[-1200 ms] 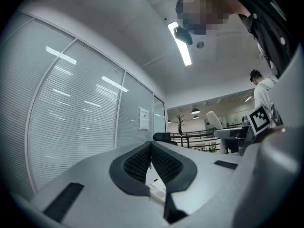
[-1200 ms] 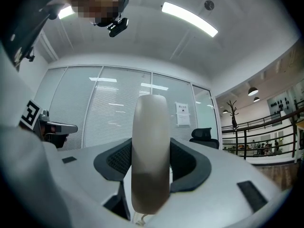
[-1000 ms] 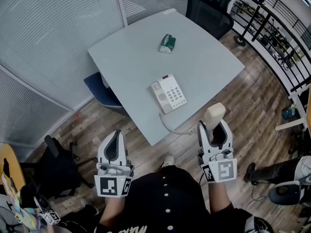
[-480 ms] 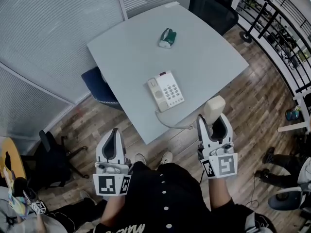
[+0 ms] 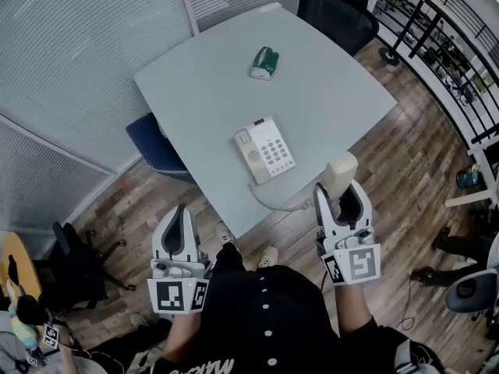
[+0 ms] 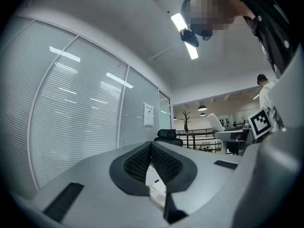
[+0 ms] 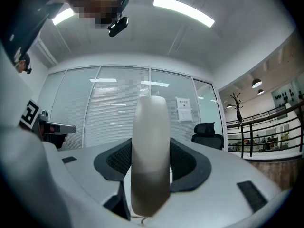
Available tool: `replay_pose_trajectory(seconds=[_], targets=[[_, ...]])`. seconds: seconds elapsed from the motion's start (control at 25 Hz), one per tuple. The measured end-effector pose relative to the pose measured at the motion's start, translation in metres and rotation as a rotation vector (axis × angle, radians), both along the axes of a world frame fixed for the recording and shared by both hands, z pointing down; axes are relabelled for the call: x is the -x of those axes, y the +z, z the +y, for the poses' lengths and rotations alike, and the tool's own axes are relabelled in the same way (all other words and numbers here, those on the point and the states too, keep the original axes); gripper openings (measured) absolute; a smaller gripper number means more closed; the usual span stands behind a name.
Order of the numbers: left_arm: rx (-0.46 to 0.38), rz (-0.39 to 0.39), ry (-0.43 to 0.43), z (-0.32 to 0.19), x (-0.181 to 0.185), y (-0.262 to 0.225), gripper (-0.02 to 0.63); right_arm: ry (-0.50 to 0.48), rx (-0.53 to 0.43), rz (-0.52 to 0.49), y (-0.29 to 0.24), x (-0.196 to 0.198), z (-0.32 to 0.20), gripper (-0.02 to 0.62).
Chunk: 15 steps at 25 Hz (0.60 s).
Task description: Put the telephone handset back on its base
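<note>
Clamping the handset point(image 5: 341, 173) between wide-set jaws, right gripper point(image 5: 341, 196) hovers just off the table's point(image 5: 327, 84) near edge. Base point(image 5: 265, 149) sits near that edge, nothing on its cradle. Left gripper point(image 5: 180, 213): jaws together, empty. Handset in hand; carry and seating left.

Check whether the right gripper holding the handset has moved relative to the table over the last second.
Yes, slightly. The right gripper has carried the handset closer to the near edge of the table, toward the phone base.
</note>
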State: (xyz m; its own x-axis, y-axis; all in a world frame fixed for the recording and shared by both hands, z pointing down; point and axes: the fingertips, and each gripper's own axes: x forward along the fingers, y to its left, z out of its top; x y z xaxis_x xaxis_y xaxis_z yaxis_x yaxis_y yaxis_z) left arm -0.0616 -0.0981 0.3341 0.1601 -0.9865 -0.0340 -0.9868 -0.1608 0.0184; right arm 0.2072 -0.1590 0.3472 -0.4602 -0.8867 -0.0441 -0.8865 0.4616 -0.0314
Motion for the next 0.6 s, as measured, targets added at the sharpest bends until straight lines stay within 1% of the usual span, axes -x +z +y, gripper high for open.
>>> replay_pose_trajectory(seconds=[0.28,0.6], targets=[[-0.035,0.014,0.047,-0.033,0.015,-0.004,0.015,0.052,-0.022,0.019,-0.008,0.009,-0.018,0.236],[-0.027,0.012,0.067,-0.062,0.043,-0.004,0.015,0.056,-0.007,0.025,-0.008,0.042,-0.044,0.236]])
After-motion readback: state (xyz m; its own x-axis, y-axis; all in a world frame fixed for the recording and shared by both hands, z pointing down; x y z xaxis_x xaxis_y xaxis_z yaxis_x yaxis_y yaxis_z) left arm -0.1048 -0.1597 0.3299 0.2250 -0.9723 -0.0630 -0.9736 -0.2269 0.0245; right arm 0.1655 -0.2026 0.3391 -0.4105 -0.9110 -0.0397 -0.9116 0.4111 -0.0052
